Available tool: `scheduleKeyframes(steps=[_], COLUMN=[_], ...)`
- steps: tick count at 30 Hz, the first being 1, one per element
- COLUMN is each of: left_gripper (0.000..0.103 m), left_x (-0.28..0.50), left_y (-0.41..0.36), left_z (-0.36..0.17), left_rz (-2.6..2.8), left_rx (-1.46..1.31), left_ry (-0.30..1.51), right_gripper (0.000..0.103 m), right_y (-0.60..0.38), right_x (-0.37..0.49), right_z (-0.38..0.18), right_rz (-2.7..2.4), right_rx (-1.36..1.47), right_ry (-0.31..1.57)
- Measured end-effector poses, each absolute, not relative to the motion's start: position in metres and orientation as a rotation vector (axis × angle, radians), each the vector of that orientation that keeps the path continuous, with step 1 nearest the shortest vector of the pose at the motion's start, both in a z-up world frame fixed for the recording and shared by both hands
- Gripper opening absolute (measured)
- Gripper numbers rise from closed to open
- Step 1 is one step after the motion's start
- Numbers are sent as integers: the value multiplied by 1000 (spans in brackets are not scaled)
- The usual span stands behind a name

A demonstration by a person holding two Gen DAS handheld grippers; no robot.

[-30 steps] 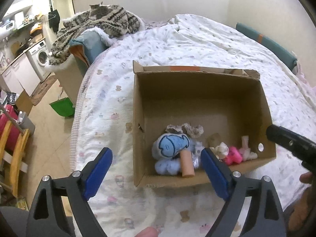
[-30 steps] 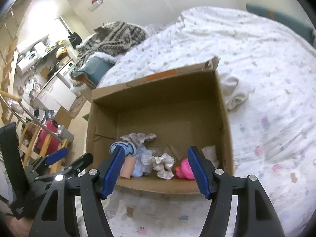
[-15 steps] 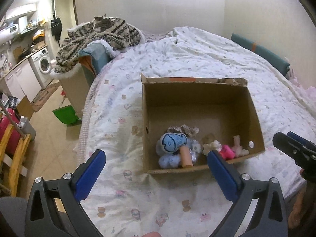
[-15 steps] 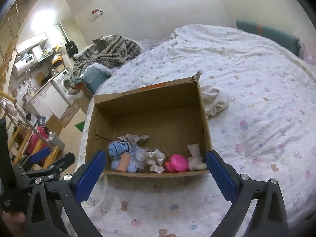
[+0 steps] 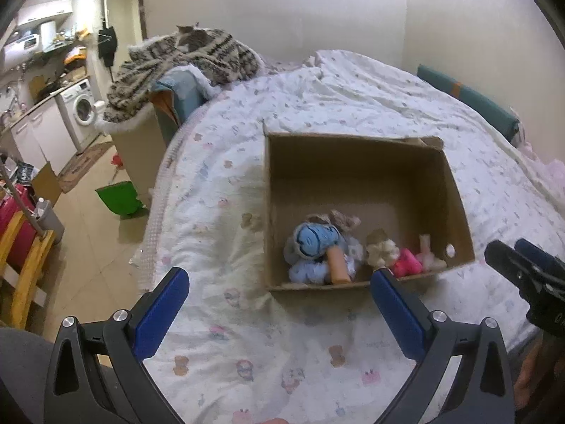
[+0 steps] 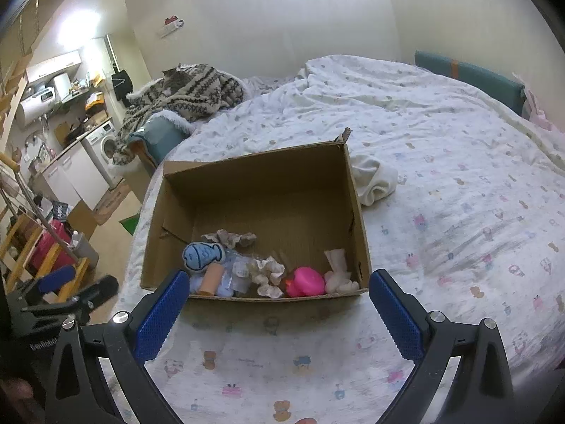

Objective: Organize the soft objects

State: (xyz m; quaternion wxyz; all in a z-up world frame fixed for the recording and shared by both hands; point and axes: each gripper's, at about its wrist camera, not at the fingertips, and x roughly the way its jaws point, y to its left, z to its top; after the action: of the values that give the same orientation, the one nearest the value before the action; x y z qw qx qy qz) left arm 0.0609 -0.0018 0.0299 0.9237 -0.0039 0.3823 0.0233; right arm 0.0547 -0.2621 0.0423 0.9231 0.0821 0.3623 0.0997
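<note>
Both grippers are hovering over the bedspread (image 6: 459, 212), jaws spread wide and carrying nothing: the left gripper (image 5: 279, 296) and the right gripper (image 6: 279, 296) are each facing the cardboard box (image 6: 254, 176) just ahead of their fingertips. The soft objects are lying along the box's near wall: a blue fish toy (image 6: 203, 255) ahead-left of the right gripper, a pink toy (image 6: 306, 281) ahead-right, and cream fabric pieces (image 6: 268, 270) between them. A white cloth (image 6: 374, 180) is sitting outside, touching the box's far-right wall, well ahead of the right gripper; it is probably the piece remaining.

Likely risks: reaching past the box is bringing an arm over its tall right wall, and a nudge could be sliding or tipping the light box on the yielding bedding; a shallow pinch could be catching bedspread along with cloth. The two grippers are working close together and could be colliding. A cat on a patterned blanket (image 6: 190, 92) is resting far ahead-left, out of the way.
</note>
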Motion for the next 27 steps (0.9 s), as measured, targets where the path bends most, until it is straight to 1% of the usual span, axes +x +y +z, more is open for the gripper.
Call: scheduleKeyframes(steps=[10,27], left_gripper=[103,103], left_x=[70,74], left_y=[-1,-4], left_z=[20,14], left_rz=[19,12], left_rx=[-53,-70], left_ry=[831,842], right_gripper=[103,103], right_y=[-263,-263], right_x=[63,67], right_z=[37,34], right_rz=[188,202], right_rx=[166,191], right_ry=[744,750])
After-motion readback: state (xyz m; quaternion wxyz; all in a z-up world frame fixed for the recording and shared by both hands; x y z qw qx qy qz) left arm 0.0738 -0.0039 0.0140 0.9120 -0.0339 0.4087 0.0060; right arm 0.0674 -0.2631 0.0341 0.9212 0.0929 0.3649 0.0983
